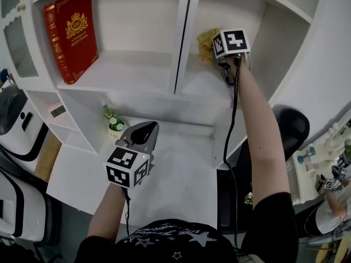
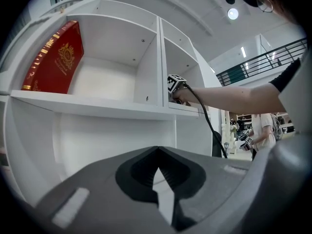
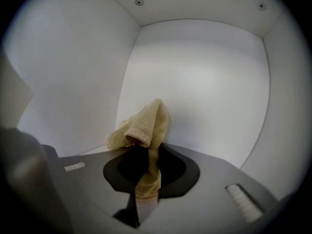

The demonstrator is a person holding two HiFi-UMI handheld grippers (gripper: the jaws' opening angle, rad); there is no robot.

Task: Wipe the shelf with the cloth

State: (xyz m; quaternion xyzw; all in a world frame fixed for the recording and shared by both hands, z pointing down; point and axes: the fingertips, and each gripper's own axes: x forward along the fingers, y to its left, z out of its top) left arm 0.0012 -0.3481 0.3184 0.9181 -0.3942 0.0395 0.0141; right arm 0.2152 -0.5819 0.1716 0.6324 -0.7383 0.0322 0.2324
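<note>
- Person's black star-printed top (image 1: 164, 240): bottom edge of the head view, both bare forearms reaching forward from it.
- Left gripper (image 1: 147, 129), grey two-jaw tool with a black-and-white marker cube: held low over the white desk surface (image 1: 181, 174), near its left half. The left gripper (image 2: 157, 151) has its jaws together at the tips with nothing between them, and it is aimed at the shelving.
- Small green plant in a white pot (image 1: 114, 123): at the back edge of the desk surface, towards the rear left corner, under the lower shelf board.
- Black cable (image 1: 233, 119): runs along the right forearm up to the right gripper.
- Black chair (image 1: 293, 127): right of the desk, beyond its right edge.
- White shelf unit (image 1: 184, 37): upright divider between an upper left and an upper right compartment. Seen from below in the left gripper view (image 2: 161, 57).
- Right gripper (image 1: 218, 56), same make with a marker cube: raised inside the upper right compartment. The right gripper (image 3: 146, 152) has its jaws clamped on the cloth.
- Yellow terry cloth (image 1: 207, 44): in the upper right compartment towards the rear left corner of its board, close to the divider. In the right gripper view the cloth (image 3: 146, 123) stands bunched above the jaws in front of the back wall; contact with wall or board cannot be told.
- Red hardback book with a gold crest (image 1: 71, 34): upper left compartment, at the left edge of its board, standing and leaning on the side wall (image 2: 53, 60).
</note>
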